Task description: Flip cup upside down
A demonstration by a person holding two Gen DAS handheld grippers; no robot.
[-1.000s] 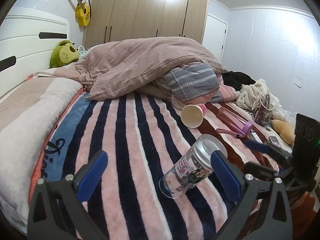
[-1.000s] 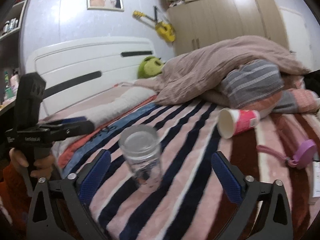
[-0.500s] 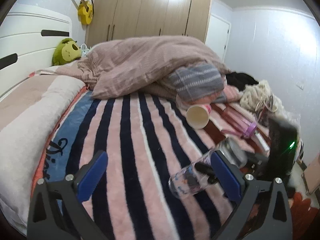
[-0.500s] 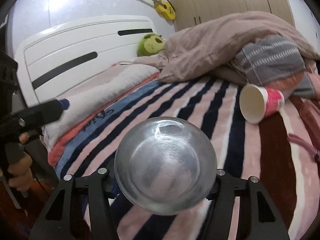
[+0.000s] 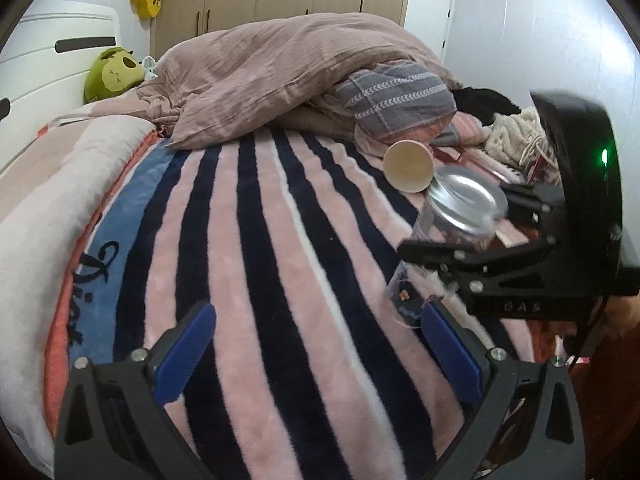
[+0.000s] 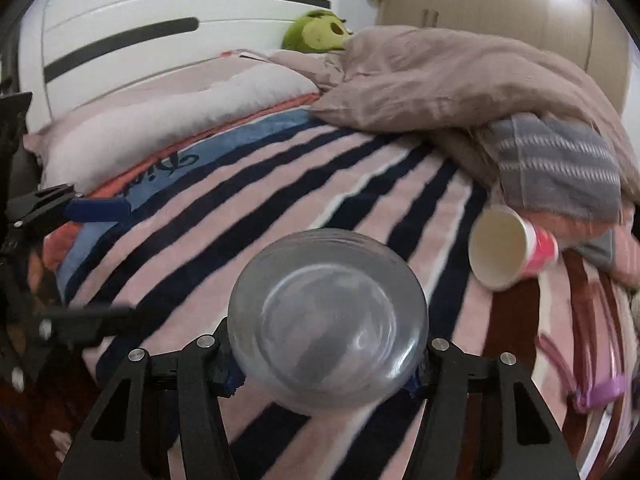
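Note:
A clear plastic cup (image 6: 326, 330) with a printed label is held in my right gripper (image 6: 326, 376), whose jaws are shut on its sides; its round base faces the right wrist camera. In the left wrist view the cup (image 5: 452, 220) hangs tilted above the striped blanket (image 5: 280, 260), base up and mouth down toward the bed, with my right gripper (image 5: 480, 264) clamped around its middle. My left gripper (image 5: 316, 352) is open and empty over the blanket, to the left of the cup. It also shows at the left edge of the right wrist view (image 6: 72, 256).
A pink paper cup (image 5: 408, 166) (image 6: 512, 246) lies on its side near the grey patterned pillow (image 5: 396, 98). A rumpled pink duvet (image 5: 288, 76) fills the far bed. A purple-lidded bottle (image 6: 592, 388) lies at the right. A green plush toy (image 5: 112, 72) sits by the white headboard (image 6: 180, 12).
My right gripper closed on the clear cup, lifted it off the blanket and is turning it base-up. My left gripper drew back and stays open.

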